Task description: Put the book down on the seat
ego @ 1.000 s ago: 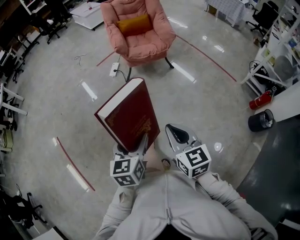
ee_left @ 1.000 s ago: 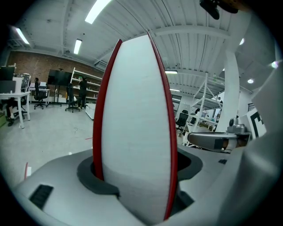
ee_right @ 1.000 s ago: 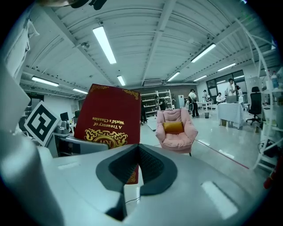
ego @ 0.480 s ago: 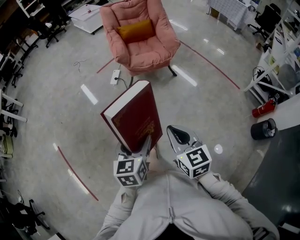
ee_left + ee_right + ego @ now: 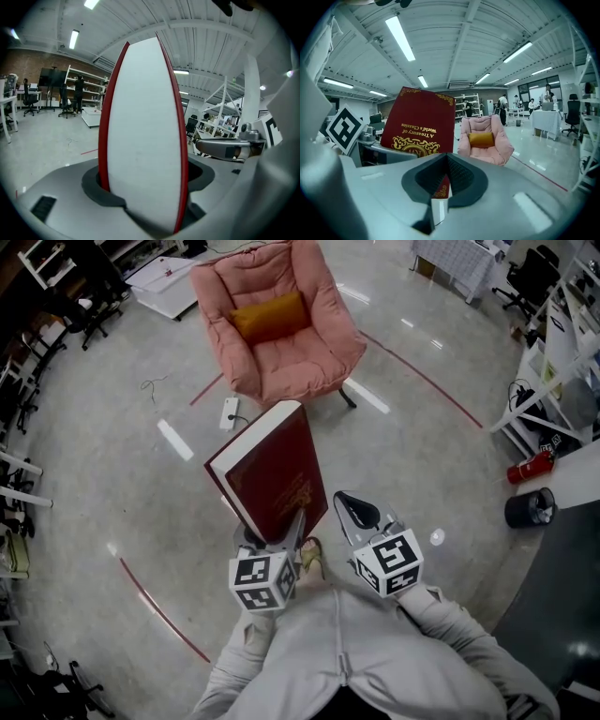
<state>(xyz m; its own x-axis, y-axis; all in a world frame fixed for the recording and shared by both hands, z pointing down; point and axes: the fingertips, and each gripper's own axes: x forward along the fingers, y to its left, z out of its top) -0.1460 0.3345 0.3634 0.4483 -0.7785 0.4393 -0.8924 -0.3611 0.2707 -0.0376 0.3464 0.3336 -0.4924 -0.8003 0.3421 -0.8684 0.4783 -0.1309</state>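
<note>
A thick dark red book (image 5: 272,474) with gold print stands on end in my left gripper (image 5: 272,531), whose jaws are shut on its lower edge. In the left gripper view the book's white page block (image 5: 143,140) fills the gap between the jaws of the left gripper (image 5: 143,190). My right gripper (image 5: 352,510) hangs just right of the book, shut and empty. Its own view shows the right gripper (image 5: 446,161) with the book's cover (image 5: 419,126) at the left. The pink armchair (image 5: 281,324) with an orange cushion (image 5: 272,315) stands ahead on the floor; the right gripper view shows the same armchair (image 5: 485,145).
A white power strip (image 5: 229,411) with its cable lies on the floor in front of the chair. Red lines (image 5: 159,607) curve across the floor. At the right stand a white rack (image 5: 553,362), a fire extinguisher (image 5: 530,468) and a black bin (image 5: 531,507). Office chairs line the left edge.
The armchair has come lower and nearer in the head view, and the floor has slid back under me. The book stays upright in the left gripper; the right gripper keeps its place beside it.
</note>
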